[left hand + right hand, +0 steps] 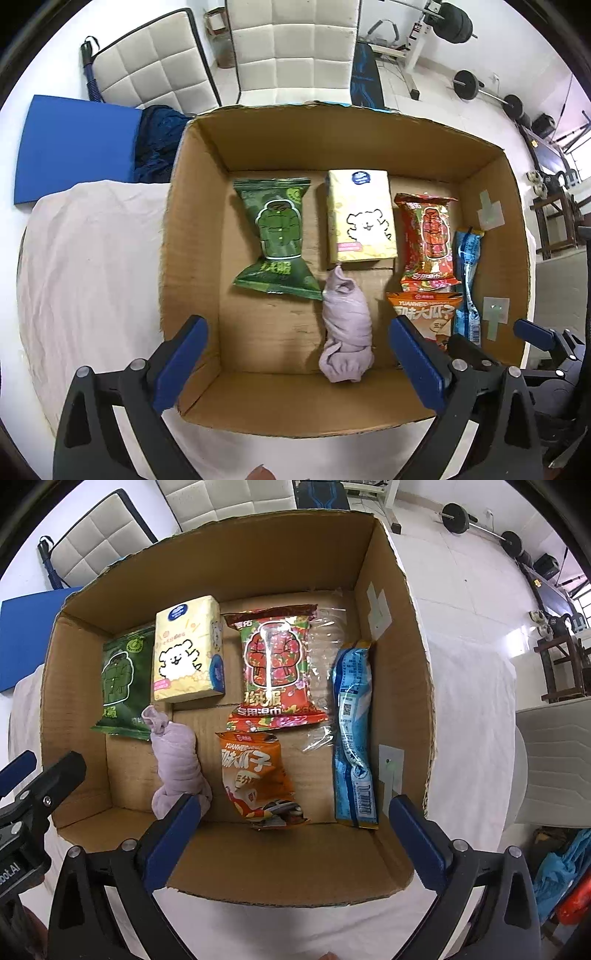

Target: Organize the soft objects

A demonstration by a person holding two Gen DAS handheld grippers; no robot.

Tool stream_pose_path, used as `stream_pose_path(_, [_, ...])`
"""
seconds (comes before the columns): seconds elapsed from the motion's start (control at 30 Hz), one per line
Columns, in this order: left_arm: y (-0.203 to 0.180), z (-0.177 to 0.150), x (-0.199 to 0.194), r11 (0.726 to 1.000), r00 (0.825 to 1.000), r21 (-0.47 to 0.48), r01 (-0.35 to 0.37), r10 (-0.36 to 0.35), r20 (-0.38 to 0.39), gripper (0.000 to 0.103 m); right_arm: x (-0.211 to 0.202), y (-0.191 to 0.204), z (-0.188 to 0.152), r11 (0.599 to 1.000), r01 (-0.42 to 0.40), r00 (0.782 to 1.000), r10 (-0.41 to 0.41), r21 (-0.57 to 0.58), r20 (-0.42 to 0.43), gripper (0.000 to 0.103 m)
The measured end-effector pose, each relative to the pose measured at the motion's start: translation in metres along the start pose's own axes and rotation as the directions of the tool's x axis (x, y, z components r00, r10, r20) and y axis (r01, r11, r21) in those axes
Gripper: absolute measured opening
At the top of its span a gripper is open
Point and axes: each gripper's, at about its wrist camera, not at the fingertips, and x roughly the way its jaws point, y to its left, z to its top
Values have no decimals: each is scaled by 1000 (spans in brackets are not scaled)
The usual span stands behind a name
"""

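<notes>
Inside the cardboard box [192, 236] on the white cloth [92, 258] we see all our soft things lying flat. At the back sit a green packet [277, 236], a yellow tissue pack [360, 218] and a red packet [428, 240]. An orange snack bag [255, 775] lies in front of the red one, and a long blue packet [354, 734] lies along the right wall.

We hold our left gripper [295, 369] over the near edge of the box. Its blue fingers are spread wide and hold nothing. Our right gripper [291, 842] is just beside it, also spread wide with nothing in it.

The rolled purple sock [345, 332] looks like the thing to pick next. It lies right between the left gripper's fingers, a little ahead of them. Its long side points away from us, from the near wall toward the tissue pack, and its far tip almost touches that pack. For the right gripper the sock sits off by its left finger, so we think the left hand is in the better spot. The fingers would close across the sock's thin side.
</notes>
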Motion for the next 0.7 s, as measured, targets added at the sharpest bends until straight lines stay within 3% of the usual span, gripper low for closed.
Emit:
stream_pose_path(0.4, [5,-19,-32,999,998,-32,-16,17,55,100,-32,2,-23,1000,9,998,-8,-13,55,103])
stream_pose_path(0.7, [-1,-67,-120,999,980,-28,-29,34,196,100,-119,-5,-88,999,-24,976,28,-23,218,103])
